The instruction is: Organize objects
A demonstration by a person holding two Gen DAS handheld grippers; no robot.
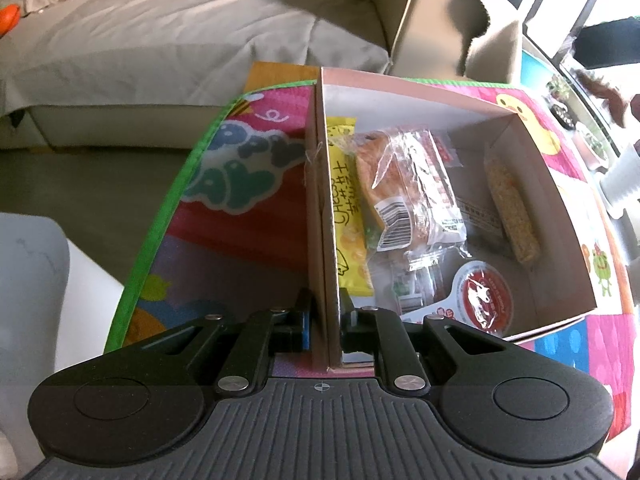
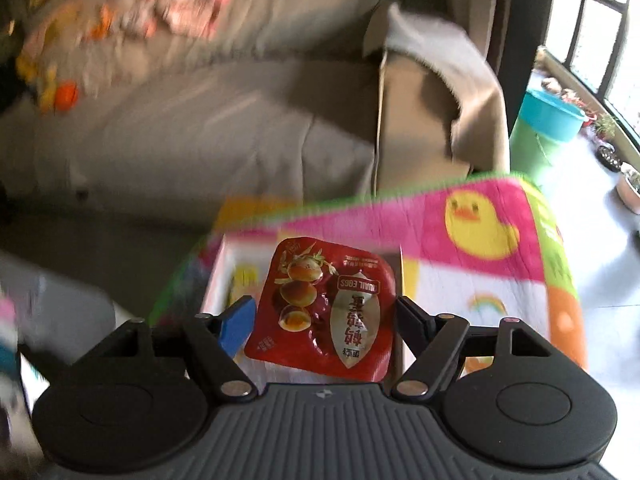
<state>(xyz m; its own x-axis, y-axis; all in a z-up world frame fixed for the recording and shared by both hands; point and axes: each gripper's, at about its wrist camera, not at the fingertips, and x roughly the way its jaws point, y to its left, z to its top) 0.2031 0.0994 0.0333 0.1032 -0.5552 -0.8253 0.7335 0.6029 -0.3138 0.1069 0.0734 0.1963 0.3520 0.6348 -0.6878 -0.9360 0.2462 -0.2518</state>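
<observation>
An open cardboard box sits on a colourful play mat. My left gripper is shut on the box's left wall, one finger on each side. Inside lie a yellow cheese snack, a clear-wrapped pastry, a corn bar and a round red-lidded cup. In the right wrist view a red quail egg packet hangs between the fingers of my right gripper, above the box. The blue pad is at its left edge. A thin gap shows at the right finger, so this gripper reads as open.
A grey sofa stands behind the mat, with several blurred snacks on it. A large brown carton stands at the back right, a green and blue bucket near the window. A white object is at the left.
</observation>
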